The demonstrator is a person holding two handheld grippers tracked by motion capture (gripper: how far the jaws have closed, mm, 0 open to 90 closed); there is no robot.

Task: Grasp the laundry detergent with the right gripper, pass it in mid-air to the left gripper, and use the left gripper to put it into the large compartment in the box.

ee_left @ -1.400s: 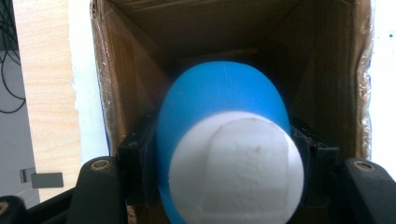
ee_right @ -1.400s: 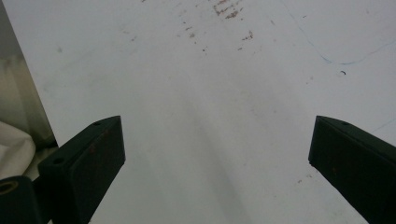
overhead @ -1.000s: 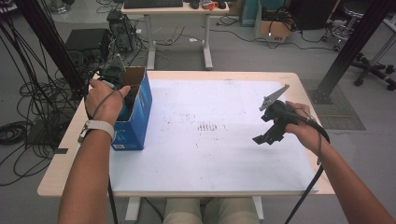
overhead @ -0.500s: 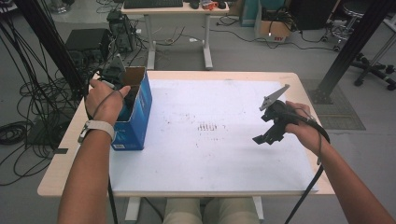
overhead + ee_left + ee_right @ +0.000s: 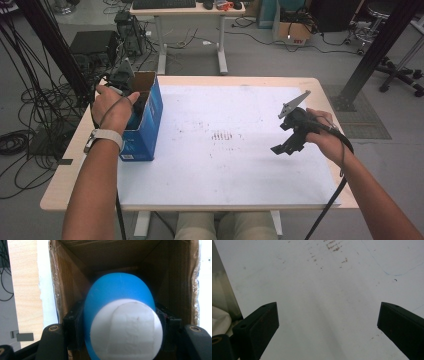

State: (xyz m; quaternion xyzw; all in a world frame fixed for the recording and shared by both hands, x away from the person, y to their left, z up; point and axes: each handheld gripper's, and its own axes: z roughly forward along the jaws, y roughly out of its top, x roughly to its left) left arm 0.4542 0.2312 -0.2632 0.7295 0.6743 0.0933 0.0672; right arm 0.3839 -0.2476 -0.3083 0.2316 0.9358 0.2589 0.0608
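Observation:
An open blue cardboard box (image 5: 147,117) stands at the left edge of the white sheet (image 5: 225,170). My left gripper (image 5: 134,97) reaches down into it from above, its grey plate sticking out over the rim. In the left gripper view the left gripper (image 5: 121,318) is shut on a blue rounded object with a flat white end (image 5: 117,295), both pads pressing its sides between the brown inner walls (image 5: 67,277). My right gripper (image 5: 281,149) hovers over the sheet's right part. In the right gripper view the right gripper (image 5: 328,312) stands wide open with nothing between the jaws.
Brown smudges (image 5: 222,135) mark the sheet's middle. The wooden table (image 5: 62,180) shows bare along its left strip. Behind it stand a second desk (image 5: 185,7), cables on the floor at the left (image 5: 20,140) and a black post at the right (image 5: 375,55).

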